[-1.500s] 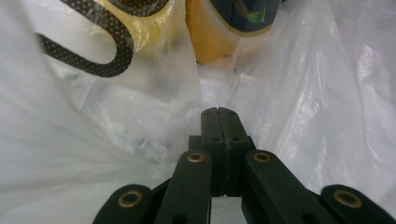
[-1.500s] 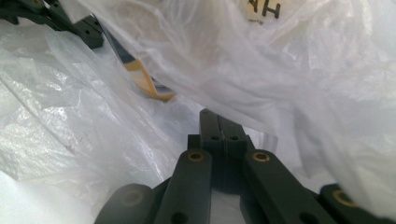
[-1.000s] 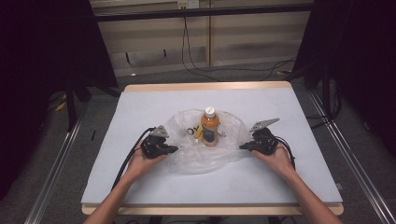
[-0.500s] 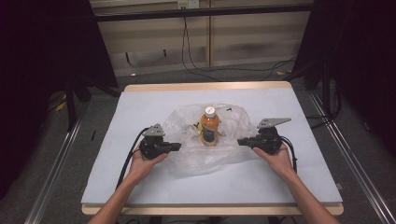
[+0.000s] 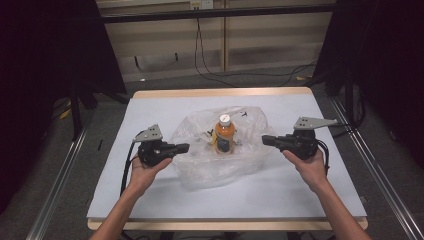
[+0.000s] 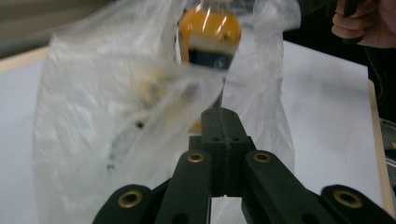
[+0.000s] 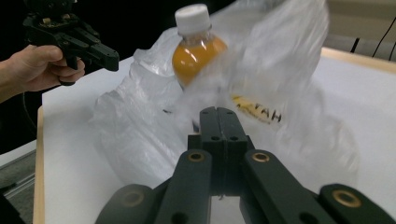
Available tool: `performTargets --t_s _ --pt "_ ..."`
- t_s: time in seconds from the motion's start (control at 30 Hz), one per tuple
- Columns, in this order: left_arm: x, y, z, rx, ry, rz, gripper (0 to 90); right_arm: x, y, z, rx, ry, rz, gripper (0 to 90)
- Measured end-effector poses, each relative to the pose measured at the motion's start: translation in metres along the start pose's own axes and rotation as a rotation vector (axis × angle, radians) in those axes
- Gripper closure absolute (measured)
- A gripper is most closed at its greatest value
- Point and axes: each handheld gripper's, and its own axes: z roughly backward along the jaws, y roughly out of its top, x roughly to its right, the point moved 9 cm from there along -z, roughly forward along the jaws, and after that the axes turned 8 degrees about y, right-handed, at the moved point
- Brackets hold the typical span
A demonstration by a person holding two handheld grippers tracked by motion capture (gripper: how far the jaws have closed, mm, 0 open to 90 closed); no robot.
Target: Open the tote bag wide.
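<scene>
Both tools, the left tool [image 5: 184,147] and right tool [image 5: 266,140], jaws pressed together on nothing, are drawing apart from the plastic bag [image 5: 200,137], leaving the orange bottle [image 5: 224,134] standing upright inside it on the worktop [image 5: 150,107].

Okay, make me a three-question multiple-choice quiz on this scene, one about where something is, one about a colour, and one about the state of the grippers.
1. Where does the bottle stand?
A. On the clear plastic bag
B. On the floor
C. In a hand

2. What colour is the bottle's cap?
A. Red
B. White
C. Black

3. How do the jaws of the left gripper and right gripper stand?
A. Both wide open
B. Both closed, apart from the bag
C. Both clamped on the bottle

Key: 1 A, the bag spreads around its base; 2 B, the right gripper view shows it; 3 B, each gripper view shows jaws together.
</scene>
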Motion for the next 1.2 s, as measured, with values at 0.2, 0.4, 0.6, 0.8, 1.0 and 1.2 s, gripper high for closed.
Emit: performTargets --t_s 0.2,0.4,0.6,0.8,1.0,1.2 --pt "-0.009 0.034 -0.009 0.034 0.015 -0.024 90.0 0.001 0.033 -0.003 0.027 -0.002 0.034 90.0" --pt "-0.013 0.05 -0.051 0.001 -0.005 -0.009 90.0 0.024 0.05 -0.022 0.035 -0.02 0.027 90.0" --pt "-0.021 0.025 -0.1 -0.167 0.037 -0.048 90.0 0.061 0.032 -0.057 -0.056 -0.044 -0.032 90.0" --pt "-0.033 -0.011 -0.12 -0.274 0.072 -0.031 90.0 0.084 -0.005 -0.073 -0.139 -0.057 -0.096 90.0" --pt "-0.055 -0.04 -0.116 -0.362 0.131 -0.001 90.0 0.108 -0.054 -0.083 -0.274 -0.095 -0.171 90.0" --pt "-0.069 -0.051 -0.105 -0.357 0.157 0.041 90.0 0.118 -0.072 -0.079 -0.322 -0.132 -0.189 90.0"
